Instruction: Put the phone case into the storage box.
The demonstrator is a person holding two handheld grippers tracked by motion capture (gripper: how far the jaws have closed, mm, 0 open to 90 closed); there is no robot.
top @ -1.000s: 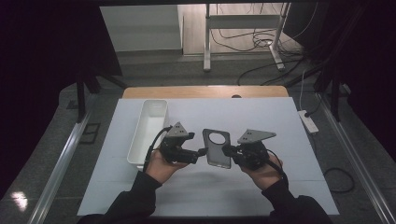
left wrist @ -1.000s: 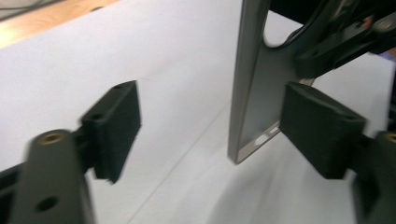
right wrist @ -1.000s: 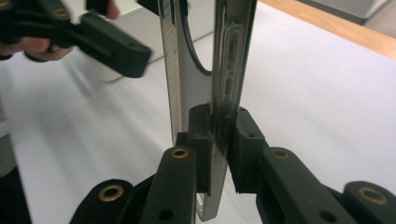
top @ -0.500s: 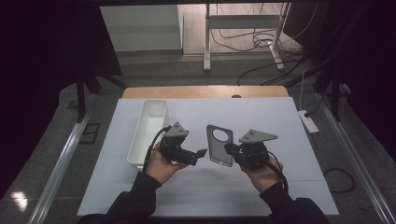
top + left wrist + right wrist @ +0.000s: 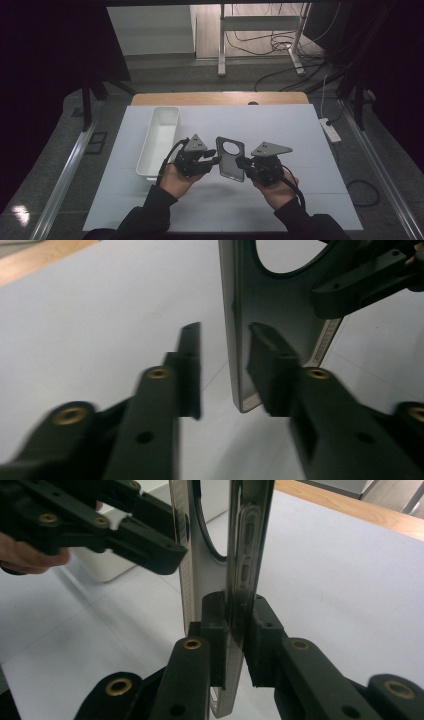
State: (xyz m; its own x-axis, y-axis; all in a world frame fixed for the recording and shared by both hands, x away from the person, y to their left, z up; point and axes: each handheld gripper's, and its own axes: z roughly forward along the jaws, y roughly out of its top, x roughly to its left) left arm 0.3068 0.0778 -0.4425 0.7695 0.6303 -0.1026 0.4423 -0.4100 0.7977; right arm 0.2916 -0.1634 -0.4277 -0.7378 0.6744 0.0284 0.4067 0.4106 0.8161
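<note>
I have the right gripper point(image 5: 243, 163) clamped on the phone case point(image 5: 230, 158); in the right gripper view its jaws are closed hard on the case's side wall point(image 5: 239, 580), one pad on each face, with no gap visible. My left gripper point(image 5: 216, 160) sits at the opposite long edge; in the left gripper view its jaws stand apart, straddling that edge point(image 5: 235, 330); one pad lies close against the inner face, the other stands clear of the outer face with white table showing between, so it has no hold. The case is dark grey with a large round camera cut-out near its far end; it is held above the white table point(image 5: 310, 150), roughly at mid-width, between my two hands, tilted on edge. To the left, just beside my left hand point(image 5: 175, 179), a white rectangular bin point(image 5: 159, 142) runs lengthwise away from me; its near corner is close to the left gripper. Right of the right gripper the white surface lies open to the table edge; beyond the case the white runs clear to a wooden strip point(image 5: 220, 98) at the far edge.
</note>
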